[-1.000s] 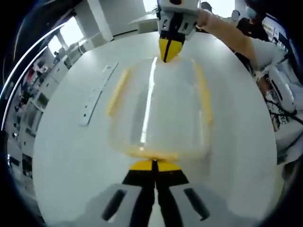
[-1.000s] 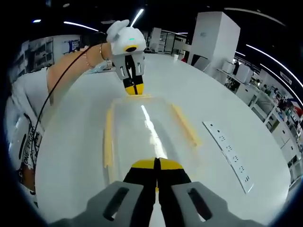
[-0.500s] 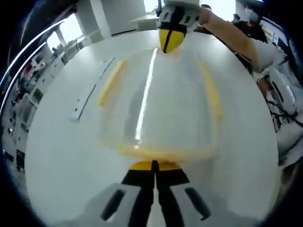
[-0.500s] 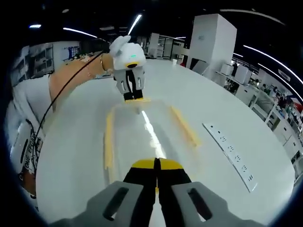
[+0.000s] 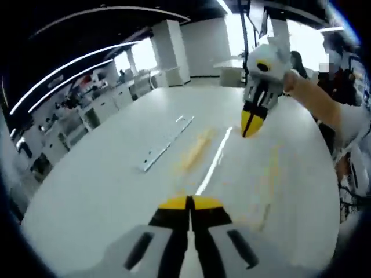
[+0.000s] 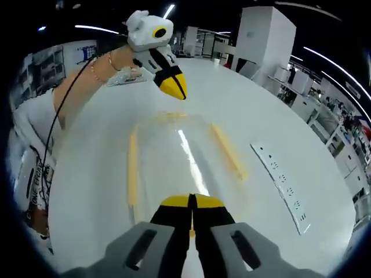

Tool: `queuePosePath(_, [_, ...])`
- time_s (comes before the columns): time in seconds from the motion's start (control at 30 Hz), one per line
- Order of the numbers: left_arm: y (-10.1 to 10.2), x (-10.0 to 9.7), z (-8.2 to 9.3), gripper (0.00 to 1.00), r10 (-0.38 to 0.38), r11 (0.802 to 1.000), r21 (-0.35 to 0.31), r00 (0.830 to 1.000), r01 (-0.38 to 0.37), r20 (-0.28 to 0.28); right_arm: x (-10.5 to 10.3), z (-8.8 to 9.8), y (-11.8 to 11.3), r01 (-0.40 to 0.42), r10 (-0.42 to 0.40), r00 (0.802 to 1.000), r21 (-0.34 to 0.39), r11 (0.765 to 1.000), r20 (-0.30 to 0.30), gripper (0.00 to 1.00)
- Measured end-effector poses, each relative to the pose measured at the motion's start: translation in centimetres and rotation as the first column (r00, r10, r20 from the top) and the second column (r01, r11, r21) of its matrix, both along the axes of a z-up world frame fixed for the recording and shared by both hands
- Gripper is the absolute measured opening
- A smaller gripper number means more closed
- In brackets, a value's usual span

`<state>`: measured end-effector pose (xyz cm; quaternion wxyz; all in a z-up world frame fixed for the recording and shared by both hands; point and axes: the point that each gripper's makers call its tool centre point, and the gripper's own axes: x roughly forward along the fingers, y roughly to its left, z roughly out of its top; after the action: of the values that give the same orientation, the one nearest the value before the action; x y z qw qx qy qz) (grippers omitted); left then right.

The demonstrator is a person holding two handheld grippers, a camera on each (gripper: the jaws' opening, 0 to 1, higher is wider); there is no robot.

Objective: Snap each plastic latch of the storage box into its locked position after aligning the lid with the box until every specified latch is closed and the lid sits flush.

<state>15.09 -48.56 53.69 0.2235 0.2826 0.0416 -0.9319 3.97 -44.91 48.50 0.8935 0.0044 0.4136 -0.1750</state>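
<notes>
Currently the storage box (image 6: 182, 159), clear plastic with its lid (image 6: 174, 147) on, sits on the white table (image 6: 87, 174), nearer the middle than any edge. Yellow latches (image 6: 133, 168) run along both long sides, and another shows at the far short end; whether they are snapped down cannot be told. In the left gripper view the box is a blurred pale shape with yellow smears (image 5: 232, 168).

The right gripper (image 6: 191, 201) has its jaws pressed together on nothing, tips over the near short end of the box. The left gripper (image 6: 174, 87) is raised above the far short end, apart from the lid, jaws likewise together and empty.

A white power strip (image 6: 281, 188) lies beside the box toward the table's edge, well apart from it. A bare forearm (image 6: 78, 87) holds the left gripper.
</notes>
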Motion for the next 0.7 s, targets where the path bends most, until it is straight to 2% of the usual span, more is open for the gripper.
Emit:
queuePosePath(0.07, [0.2,-1.1,-0.5,0.0,-0.001,1.0,0.009,1.0,0.001,0.006,0.2,0.0,-0.1,-0.006,0.006,1.0,0.001,1.0,-0.028,0.0])
queuePosePath(0.17, [0.7,-2.4,-2.4,0.0,-0.039,0.998,0.052,0.998,0.037,0.052,0.1,0.0,-0.4,-0.003,0.005,0.998,0.026,1.0,-0.067,0.0])
queuePosePath(0.3, [0.9,-3.0,-4.2,0.0,-0.037,0.993,0.112,0.996,0.028,0.086,-0.1,0.1,-1.2,-0.001,0.01,0.991,0.073,0.997,-0.13,0.0])
queuePosePath(0.33, [0.7,-2.8,-4.7,0.0,-0.027,0.993,0.118,0.994,0.015,0.107,-0.1,0.0,-1.2,-0.005,0.018,0.99,0.086,0.996,-0.143,0.0])
queuePosePath(0.37, [0.7,-3.3,-4.4,0.0,-0.039,0.994,0.101,0.996,0.031,0.079,0.0,0.0,-1.2,-0.012,0.027,0.989,0.104,0.994,-0.149,0.0])
queuePosePath(0.4, [0.7,-3.4,-4.4,0.0,-0.047,0.994,0.099,0.996,0.039,0.079,0.1,0.0,-1.2,-0.013,0.029,0.988,0.111,0.994,-0.149,0.0])
queuePosePath(0.47, [1.2,-3.1,-4.8,0.0,-0.063,0.994,0.099,0.992,0.052,0.113,0.6,0.0,-1.5,-0.072,0.094,0.977,0.121,0.99,-0.189,0.0])
queuePosePath(0.5, [1.3,-3.1,-4.9,0.0,-0.066,0.994,0.095,0.991,0.055,0.115,0.8,0.4,-2.6,-0.069,0.085,0.975,0.085,0.994,-0.206,0.0])
queuePosePath(0.6, [1.3,-3.1,-5.1,0.0,-0.045,0.994,0.104,0.993,0.034,0.107,2.5,2.3,-5.7,-0.066,0.065,0.983,0.001,0.998,-0.17,0.0])
queuePosePath(0.63, [1.3,-3.0,-5.1,0.0,-0.045,0.994,0.1,0.993,0.035,0.105,2.9,2.7,-6.8,-0.091,0.084,0.98,-0.03,0.995,-0.181,0.0])
queuePosePath(0.7, [1.2,-2.9,-5.1,0.0,-0.042,0.995,0.096,0.995,0.033,0.092,2.8,2.4,-8.0,-0.096,0.091,0.97,-0.012,0.995,-0.225,0.0])
